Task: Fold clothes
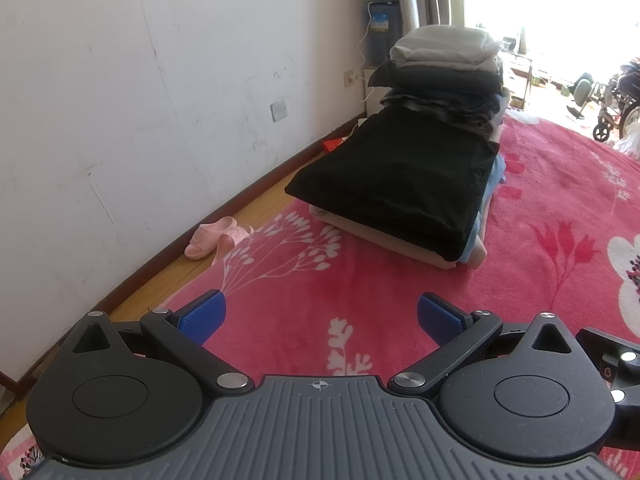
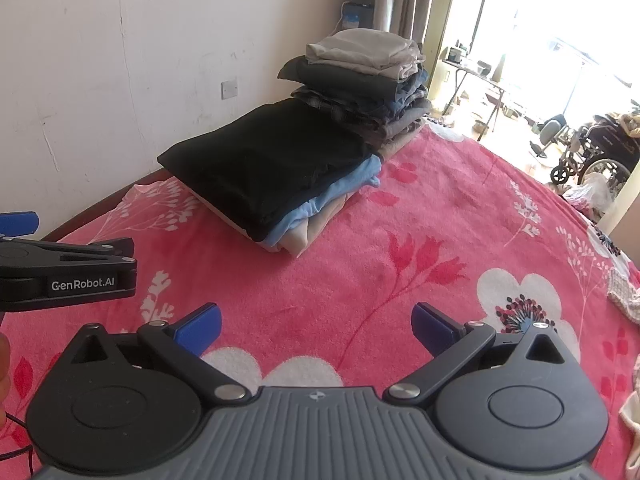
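A low stack of folded clothes with a black garment on top (image 1: 396, 184) lies on the pink floral blanket (image 1: 360, 280); it also shows in the right wrist view (image 2: 264, 164), with light blue and beige layers under it. Behind it stands a taller stack of folded clothes (image 1: 444, 76) topped by a grey piece, seen too in the right wrist view (image 2: 364, 80). My left gripper (image 1: 320, 318) is open and empty above the blanket, short of the stacks. My right gripper (image 2: 316, 326) is open and empty. The left gripper's body (image 2: 68, 270) shows at the right view's left edge.
A white wall (image 1: 140, 100) with a dark skirting runs along the left. Pink slippers (image 1: 216, 236) lie on the wooden floor beside the blanket. A wheelchair (image 2: 592, 152) and a folding table (image 2: 476, 80) stand by the bright window. Loose pale cloth (image 2: 628, 292) lies at the right edge.
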